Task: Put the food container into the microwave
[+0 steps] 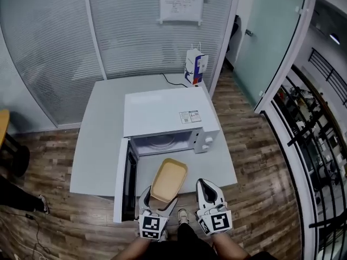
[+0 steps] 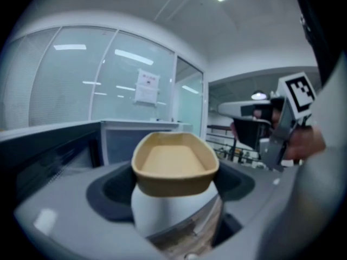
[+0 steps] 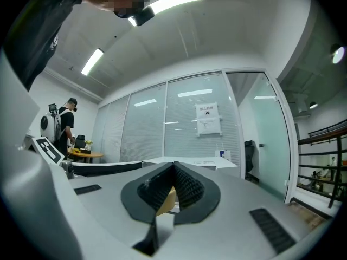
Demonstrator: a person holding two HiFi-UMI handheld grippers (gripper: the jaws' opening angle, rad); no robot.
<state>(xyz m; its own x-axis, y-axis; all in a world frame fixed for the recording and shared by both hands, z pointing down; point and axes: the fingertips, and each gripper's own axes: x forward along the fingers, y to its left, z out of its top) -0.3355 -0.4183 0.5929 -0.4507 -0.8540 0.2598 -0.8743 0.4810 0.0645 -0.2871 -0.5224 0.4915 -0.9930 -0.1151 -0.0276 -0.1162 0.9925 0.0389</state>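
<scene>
A tan, open food container [image 1: 168, 180] hangs over the table's front edge, just before the open microwave [image 1: 168, 115]. My left gripper [image 1: 157, 200] is shut on its near end from below. In the left gripper view the container [image 2: 173, 164] fills the middle, held level above the jaws of that gripper [image 2: 172, 199]. The microwave's cavity [image 1: 161, 141] shows its glass plate, and its door [image 1: 122, 180] swings out to the left. To the right of the container my right gripper [image 1: 205, 184] is shut with nothing in it, and its own view shows this gripper [image 3: 173, 169] with jaws pressed together.
The microwave stands on a grey table [image 1: 100, 140] with a cable behind it. A white and blue carton [image 1: 196, 66] stands at the table's back corner. Glass partition walls surround the table. A person [image 3: 66, 128] stands far off to the left.
</scene>
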